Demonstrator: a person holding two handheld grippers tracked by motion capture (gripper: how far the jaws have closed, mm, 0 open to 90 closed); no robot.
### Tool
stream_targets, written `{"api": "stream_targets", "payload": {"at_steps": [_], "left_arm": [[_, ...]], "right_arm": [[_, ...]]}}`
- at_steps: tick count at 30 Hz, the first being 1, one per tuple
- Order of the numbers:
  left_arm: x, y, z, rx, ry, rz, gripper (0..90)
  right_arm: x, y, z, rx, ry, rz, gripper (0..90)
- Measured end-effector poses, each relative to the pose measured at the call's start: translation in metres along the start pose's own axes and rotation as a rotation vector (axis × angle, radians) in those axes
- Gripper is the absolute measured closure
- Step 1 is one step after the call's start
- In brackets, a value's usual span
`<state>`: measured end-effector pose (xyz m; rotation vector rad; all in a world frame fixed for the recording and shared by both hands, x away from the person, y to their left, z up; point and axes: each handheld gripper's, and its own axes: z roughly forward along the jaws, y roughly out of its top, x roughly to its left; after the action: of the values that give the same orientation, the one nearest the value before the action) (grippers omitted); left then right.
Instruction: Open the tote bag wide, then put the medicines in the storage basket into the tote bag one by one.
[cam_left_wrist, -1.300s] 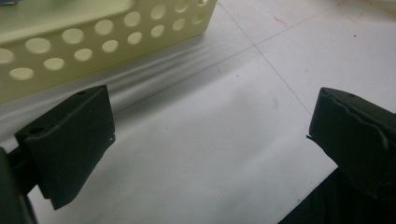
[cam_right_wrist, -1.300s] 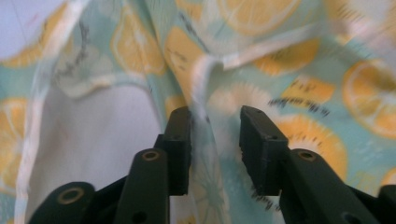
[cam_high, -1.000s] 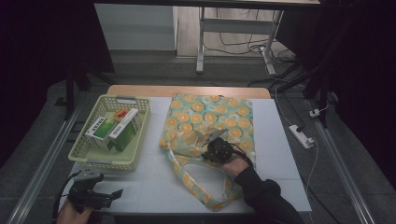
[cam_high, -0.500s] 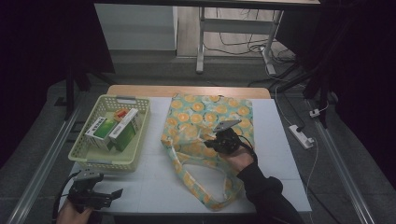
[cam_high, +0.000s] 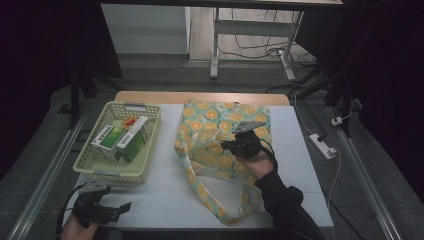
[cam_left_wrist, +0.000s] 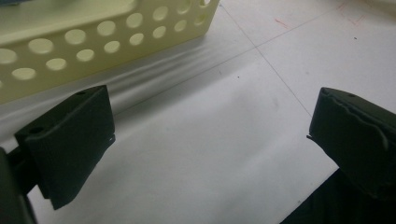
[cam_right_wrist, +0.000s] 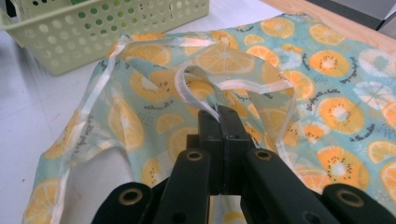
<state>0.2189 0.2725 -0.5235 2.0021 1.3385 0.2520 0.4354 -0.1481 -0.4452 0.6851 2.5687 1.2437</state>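
Step in hand: the right hand-held gripper has its jaws pressed together on the white-edged rim of the fruit-print bag, holding that edge clear of the desk. This looks like opening the bag's mouth so that something can go in.
Bag's place: mid-desk, just right of the basket, lying mostly flat with its handle loops trailing toward the person.
Left hand-held gripper: jaws wide apart, nothing between them, resting at the near left corner of the desk beside the basket's near wall.
Next move, as I judge it: the pinched rim needs to be kept raised and drawn apart from the lower layer so the mouth gapes; the free gripper would then have to fetch one of the boxes from the basket.
Bag material: thin, glossy, soft fabric or coated film, printed with orange and kiwi slices on teal, bound in pale tape; it creases and sags readily.
Basket: rigid pale yellow-green plastic, rectangular, walls pierced with round holes.
Boxes: small cartons, green and white, flat-faced.
Desk surface: smooth white sheets, with a wooden edge along the far side.
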Motion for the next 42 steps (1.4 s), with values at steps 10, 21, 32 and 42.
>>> {"api": "stream_targets", "payload": {"at_steps": [10,21,32,42], "left_arm": [[0.0,0.001,0.0,0.001,0.004,0.002,0.4],[0.0,-0.001,-0.001,-0.004,0.003,-0.004,0.1],[0.0,-0.001,-0.001,-0.006,0.004,-0.007,0.0],[0.003,-0.001,-0.003,-0.025,-0.001,-0.031,0.0]], "right_arm": [[-0.001,0.006,-0.007,-0.033,-0.011,0.008,90.0],[-0.001,0.013,-0.016,-0.075,-0.026,0.008,90.0],[-0.002,0.017,-0.022,-0.108,-0.036,0.009,90.0],[-0.004,0.015,-0.021,-0.1,-0.037,0.014,89.9]]}}
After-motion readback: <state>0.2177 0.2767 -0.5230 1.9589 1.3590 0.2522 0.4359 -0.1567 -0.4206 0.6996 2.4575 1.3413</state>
